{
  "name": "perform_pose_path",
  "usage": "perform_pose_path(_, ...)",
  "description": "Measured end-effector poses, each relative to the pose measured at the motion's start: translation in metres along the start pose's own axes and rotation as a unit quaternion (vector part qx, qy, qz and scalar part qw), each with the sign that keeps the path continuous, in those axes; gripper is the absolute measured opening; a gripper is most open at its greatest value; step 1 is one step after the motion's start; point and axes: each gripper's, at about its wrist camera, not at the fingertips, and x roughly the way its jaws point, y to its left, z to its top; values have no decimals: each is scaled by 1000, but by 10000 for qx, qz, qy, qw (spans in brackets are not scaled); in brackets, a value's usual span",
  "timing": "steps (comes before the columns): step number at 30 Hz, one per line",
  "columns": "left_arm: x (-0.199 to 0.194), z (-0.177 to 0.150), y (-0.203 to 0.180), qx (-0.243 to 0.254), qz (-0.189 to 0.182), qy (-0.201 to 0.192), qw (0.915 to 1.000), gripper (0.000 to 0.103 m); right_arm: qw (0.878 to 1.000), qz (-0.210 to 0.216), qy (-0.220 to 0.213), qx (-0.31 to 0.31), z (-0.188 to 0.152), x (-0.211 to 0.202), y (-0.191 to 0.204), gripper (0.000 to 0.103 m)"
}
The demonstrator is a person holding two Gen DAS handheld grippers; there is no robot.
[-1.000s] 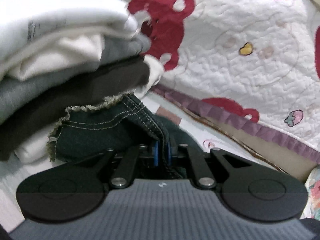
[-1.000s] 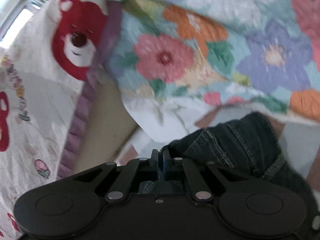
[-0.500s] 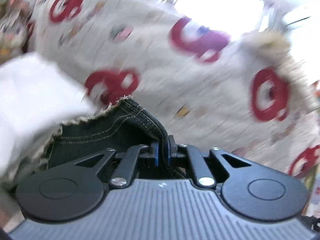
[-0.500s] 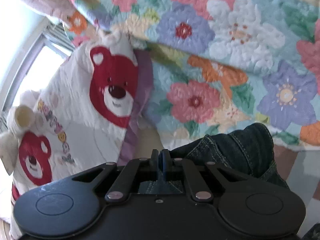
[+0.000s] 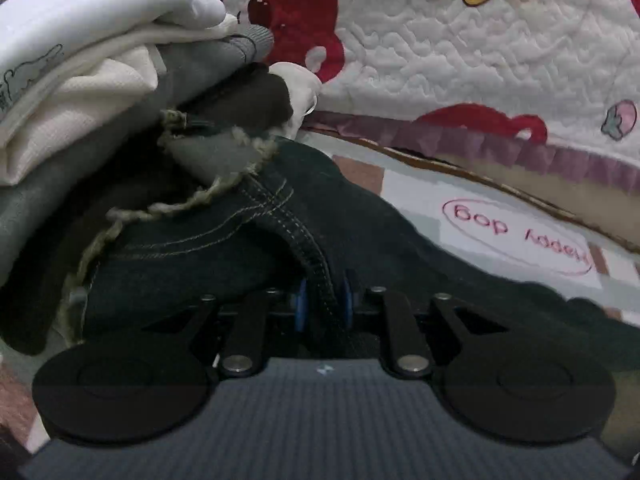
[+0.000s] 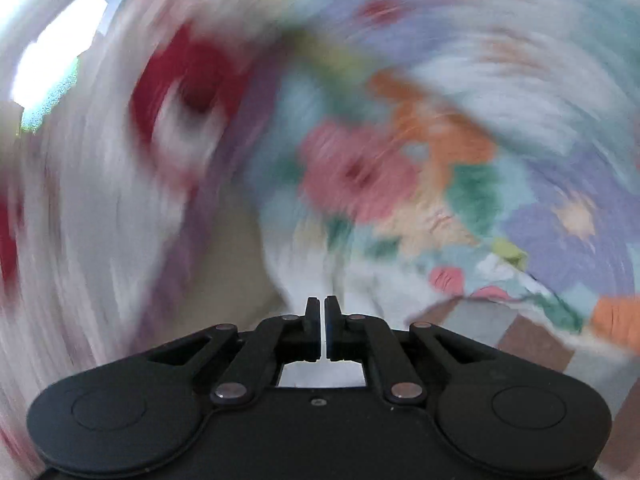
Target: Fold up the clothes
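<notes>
- Dark denim garment (image 5: pixel 280 240): lies on the bed surface, frayed raw hem (image 5: pixel 176 208) turned up toward the left, tan double stitching along a thick seam that runs straight back into the left gripper (image 5: pixel 322 304).
- Left gripper: clamped on the denim seam; the blue pads (image 5: pixel 301 308) sit either side of the stitched ridge.
- Garment's frayed edge touches the foot of a stack of folded clothes (image 5: pixel 100 80) at left: white on top, cream, grey, then a dark brown piece at the bottom.
- Writing: the white top piece carries a small grey line print (image 5: pixel 28 76), not readable. The bed sheet (image 5: pixel 500 232) shows pink lettering in an oval, seen upside down; reads roughly "dog" plus a second word I cannot make out.
- Behind: white quilt (image 5: pixel 480 60) with red bear shapes, a yellow heart and a purple ruffled border, lying beyond the garment and the stack.
- Right gripper (image 6: pixel 323 320): fingers nearly closed, a thin slit between them, nothing held.
- Right wrist view is heavily motion-blurred; a floral quilt (image 6: pixel 460 160) and the red-and-white bear quilt are just recognisable. No denim visible there.
</notes>
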Motion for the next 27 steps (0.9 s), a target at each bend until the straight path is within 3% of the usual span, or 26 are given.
perform_pose_path(3, 29, -10, 6, 9, 203, 468, 9987, 32, 9835, -154, 552, -1715, -16, 15, 50, 17)
perform_pose_path(5, 48, -17, 9, 15, 338, 779, 9964, 33, 9576, -116, 566, -2823, -33, 17, 82, 47)
perform_pose_path(7, 48, -22, 16, 36, 405, 867, 9954, 42, 9219, 74, 510, -3840, -52, 17, 115, 52)
perform_pose_path(9, 45, -27, 24, 61, 461, 919, 9947, 76, 9026, 217, 415, -4280, -63, 14, 139, 51)
perform_pose_path(10, 43, -29, 28, 73, 490, 944, 9943, 80, 8983, 310, 370, -4368, -67, 13, 150, 51)
perform_pose_path(13, 49, -30, 50, -755, 314, 1254, 9887, 82, 9004, 539, 426, -4296, -72, 12, 173, 50)
perform_pose_path(16, 46, -31, 70, -1345, 41, 1282, 9826, 77, 8924, 691, 796, -4387, -84, 13, 191, 39)
perform_pose_path(17, 45, -31, 72, -1378, 77, 1238, 9827, 64, 8878, 706, 1002, -4437, -90, 15, 196, 33)
perform_pose_path(18, 43, -30, 74, -1370, 151, 1187, 9833, 41, 8816, 721, 1172, -4515, -97, 18, 199, 26)
perform_pose_path(19, 43, -30, 74, -1349, 163, 1161, 9839, 26, 8730, 760, 1318, -4634, -105, 19, 203, 9)
perform_pose_path(20, 43, -30, 72, -1323, 149, 1146, 9845, 8, 8632, 819, 1473, -4758, -113, 19, 205, 1)
perform_pose_path(25, 41, -27, 52, -1089, -175, 1046, 9884, 9, 8135, 849, 1971, -5405, -153, 23, 223, 1)
perform_pose_path(27, 37, -25, 38, -884, -287, 927, 9913, 9, 8026, 739, 1992, -5574, -163, 26, 229, 4)
